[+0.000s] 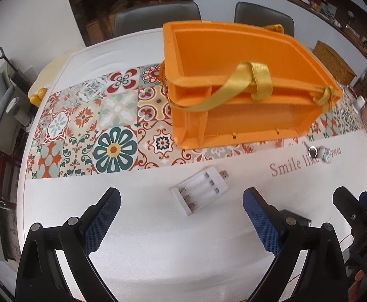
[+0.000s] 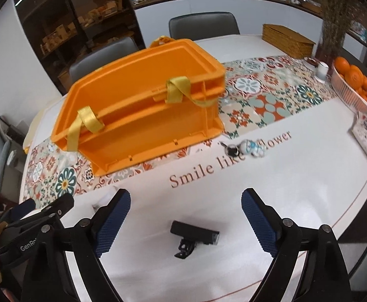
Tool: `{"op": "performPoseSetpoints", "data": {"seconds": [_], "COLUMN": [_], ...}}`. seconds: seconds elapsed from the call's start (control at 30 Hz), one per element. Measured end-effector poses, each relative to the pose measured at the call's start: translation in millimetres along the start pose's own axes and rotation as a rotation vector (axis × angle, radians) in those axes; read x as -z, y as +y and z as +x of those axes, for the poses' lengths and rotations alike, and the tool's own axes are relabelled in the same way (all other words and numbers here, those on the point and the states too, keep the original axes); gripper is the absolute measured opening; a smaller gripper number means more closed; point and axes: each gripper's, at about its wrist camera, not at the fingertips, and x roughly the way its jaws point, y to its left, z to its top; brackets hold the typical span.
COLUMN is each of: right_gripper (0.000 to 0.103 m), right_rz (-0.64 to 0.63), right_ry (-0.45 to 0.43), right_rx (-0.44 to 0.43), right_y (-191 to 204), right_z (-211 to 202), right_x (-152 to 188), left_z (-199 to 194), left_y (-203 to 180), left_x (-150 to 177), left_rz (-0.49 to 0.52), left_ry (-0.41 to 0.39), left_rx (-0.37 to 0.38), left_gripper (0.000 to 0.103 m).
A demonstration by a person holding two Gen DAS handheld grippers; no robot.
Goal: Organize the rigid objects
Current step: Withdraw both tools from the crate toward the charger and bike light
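An orange plastic bin (image 1: 238,85) with yellow straps stands on the patterned runner; it also shows in the right wrist view (image 2: 143,115). A white battery charger (image 1: 199,188) lies on the white table just ahead of my open left gripper (image 1: 181,216). A black bike light (image 2: 194,234) lies between the fingers of my open right gripper (image 2: 186,216). A keychain with a small white figure (image 2: 248,148) lies near the bin; it also shows in the left wrist view (image 1: 319,152). Both grippers are empty.
A bowl of oranges (image 2: 354,85), a wicker box (image 2: 286,40), a white cup (image 2: 321,71) and dried branches stand at the table's right end. Chairs (image 2: 203,25) stand behind the table. The right gripper (image 1: 354,214) shows in the left view.
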Motion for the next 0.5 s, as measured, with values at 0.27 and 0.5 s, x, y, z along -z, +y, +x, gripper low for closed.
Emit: {"op": "performPoseSetpoints", "data": {"seconds": [0.27,0.5], "right_gripper": [0.091,0.094], "right_rz": [0.057,0.077], "right_ry": [0.035,0.074], "right_rx": [0.008,0.003], "right_y": [-10,-12], "right_z": [15,29], "right_x": [20,33], "left_z": [12,26], "left_y": [-3,-5], "left_x": [9,19], "left_rz": [0.026,0.041], "left_ry": [0.019,0.049], "left_rx": [-0.002,0.012], "left_gripper": [0.099,0.099]}}
